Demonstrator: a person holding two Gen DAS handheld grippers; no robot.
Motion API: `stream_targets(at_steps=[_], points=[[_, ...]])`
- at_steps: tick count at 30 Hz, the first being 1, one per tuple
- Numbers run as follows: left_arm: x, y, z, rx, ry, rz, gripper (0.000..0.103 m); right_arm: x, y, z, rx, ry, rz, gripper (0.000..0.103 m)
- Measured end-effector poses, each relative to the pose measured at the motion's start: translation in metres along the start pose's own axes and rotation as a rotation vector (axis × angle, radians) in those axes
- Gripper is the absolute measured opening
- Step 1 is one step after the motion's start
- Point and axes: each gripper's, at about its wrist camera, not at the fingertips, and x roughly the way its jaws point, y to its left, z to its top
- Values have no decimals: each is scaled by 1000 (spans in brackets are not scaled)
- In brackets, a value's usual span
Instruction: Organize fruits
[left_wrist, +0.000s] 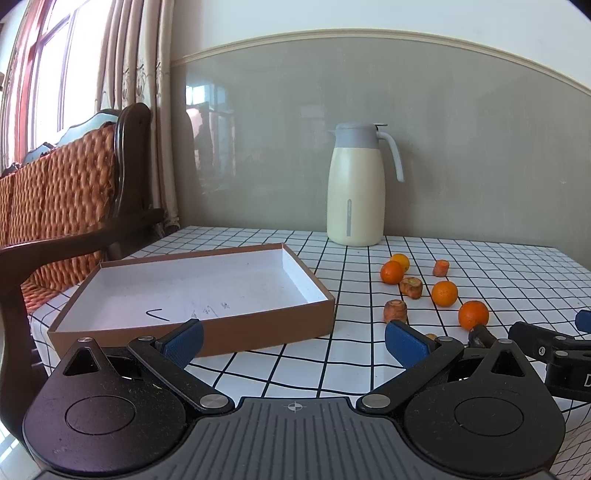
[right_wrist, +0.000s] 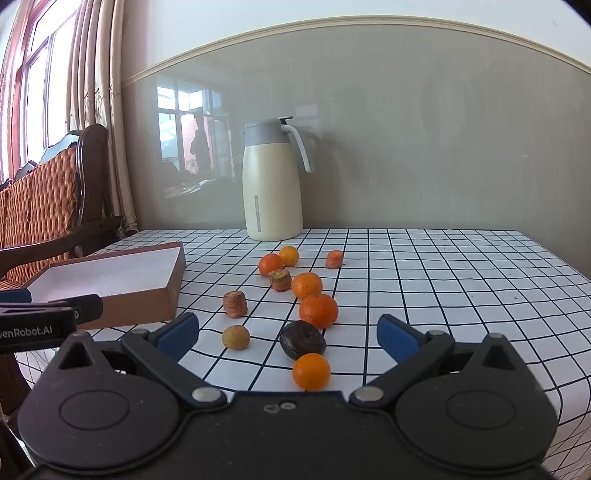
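A table (right_wrist: 424, 280) covered with a white cloth ruled in black squares carries everything. In the right wrist view, a shallow brown cardboard box (right_wrist: 110, 275) with a white inside lies at nine o'clock. A cream jug (right_wrist: 272, 184) with a grey lid stands at twelve o'clock, near the wall. Scattered over the middle are five oranges, the nearest (right_wrist: 311, 371) at six o'clock, three carrot stubs, one (right_wrist: 235, 304) near the box, a small tan round fruit (right_wrist: 235, 336) and a dark wrinkled fruit (right_wrist: 302, 339) touching the nearest orange.
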Motion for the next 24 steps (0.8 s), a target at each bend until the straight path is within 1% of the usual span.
stream_targets(at_steps=[24], points=[[-1, -1, -1, 14, -2, -1, 103, 0, 2, 0, -4, 3, 8, 97]])
